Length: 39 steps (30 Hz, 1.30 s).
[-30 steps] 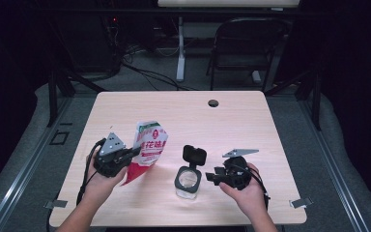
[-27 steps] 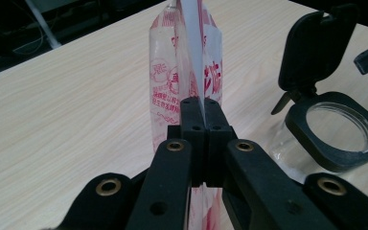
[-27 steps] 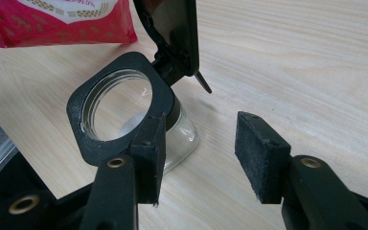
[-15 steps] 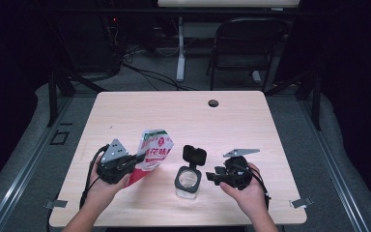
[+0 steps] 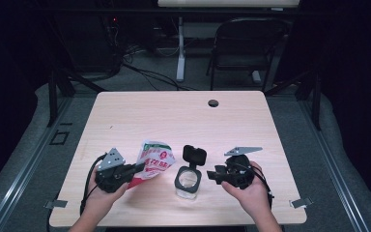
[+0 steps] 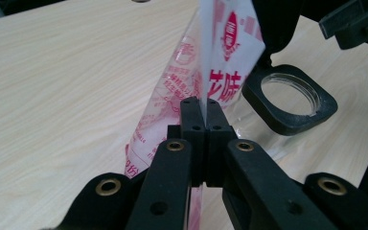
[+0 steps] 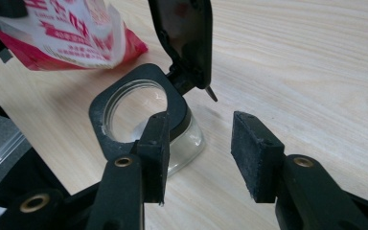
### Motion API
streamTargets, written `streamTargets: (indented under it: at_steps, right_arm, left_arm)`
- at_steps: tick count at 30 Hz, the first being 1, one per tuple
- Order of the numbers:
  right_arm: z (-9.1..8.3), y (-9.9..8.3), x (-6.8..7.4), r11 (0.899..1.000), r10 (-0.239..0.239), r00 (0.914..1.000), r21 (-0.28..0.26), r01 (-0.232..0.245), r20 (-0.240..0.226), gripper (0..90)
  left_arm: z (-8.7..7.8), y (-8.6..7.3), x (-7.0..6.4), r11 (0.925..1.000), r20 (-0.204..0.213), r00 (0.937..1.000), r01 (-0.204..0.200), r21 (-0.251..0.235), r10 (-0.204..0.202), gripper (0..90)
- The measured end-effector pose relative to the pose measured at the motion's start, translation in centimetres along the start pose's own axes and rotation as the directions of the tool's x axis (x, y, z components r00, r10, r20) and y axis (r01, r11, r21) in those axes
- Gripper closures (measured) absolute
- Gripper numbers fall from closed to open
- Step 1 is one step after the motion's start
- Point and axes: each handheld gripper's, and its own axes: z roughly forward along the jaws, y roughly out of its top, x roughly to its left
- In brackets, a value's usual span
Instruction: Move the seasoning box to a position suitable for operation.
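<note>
Your left gripper [image 5: 134, 169] sat at the near left of the table [image 5: 174, 116], in your left hand [image 5: 101, 195]. Its jaws were clamped tight on the flat edge of a red-and-white printed pouch [image 5: 152, 162]; in the left gripper view the pouch [image 6: 211, 72] rose between the closed pads as a thin upright sheet. The pouch was lifted at that held edge and leaned toward the centre, its upper end near the jar but not touching it in the high view.

Centre: a clear jar [image 5: 188, 181] with a black square collar stood upright on the table, its hinged black lid [image 5: 194, 155] flipped open and standing up behind the mouth. In the right gripper view the jar mouth [image 7: 134, 108] was uncovered.

Right: your right gripper [image 5: 211, 175], in your right hand [image 5: 251, 191], pointed at the jar from just beside it. Its jaws stood apart, gripping nothing; one pad [image 7: 154, 143] lay in front of the jar collar, and you could not tell whether it touched
</note>
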Motion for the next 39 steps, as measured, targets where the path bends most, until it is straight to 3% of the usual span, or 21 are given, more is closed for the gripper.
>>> streamTargets:
  at_steps: [7, 15, 29, 39]
  right_arm:
    - [-0.3, 0.4, 0.6, 1.0, -0.02, 0.9997, -0.012, 0.02, -0.015, 59.3]
    - [-0.2, 1.0, 1.4, 0.999, -0.043, 0.9983, -0.005, 0.043, -0.04, 59.9]
    - [0.9, 1.7, 2.2, 0.998, -0.067, 0.9955, 0.006, 0.067, -0.067, 59.9]
    - [2.0, 2.6, 2.9, 0.996, -0.083, 0.9931, 0.025, 0.086, -0.083, 59.7]
  left_arm:
    - [0.5, -0.9, -0.4, 0.9997, 0.02, 0.9998, -0.005, 0.023, 0.005, 90.0]
    - [0.5, -1.5, -0.3, 0.9994, 0.024, 0.9994, 0.023, 0.025, -0.024, 90.0]
    - [0.6, -1.8, -0.4, 0.9989, 0.03, 0.9987, 0.04, 0.025, -0.041, 90.0]
    - [0.6, -1.8, -0.3, 0.9992, 0.027, 0.9992, 0.029, 0.027, -0.03, 90.0]
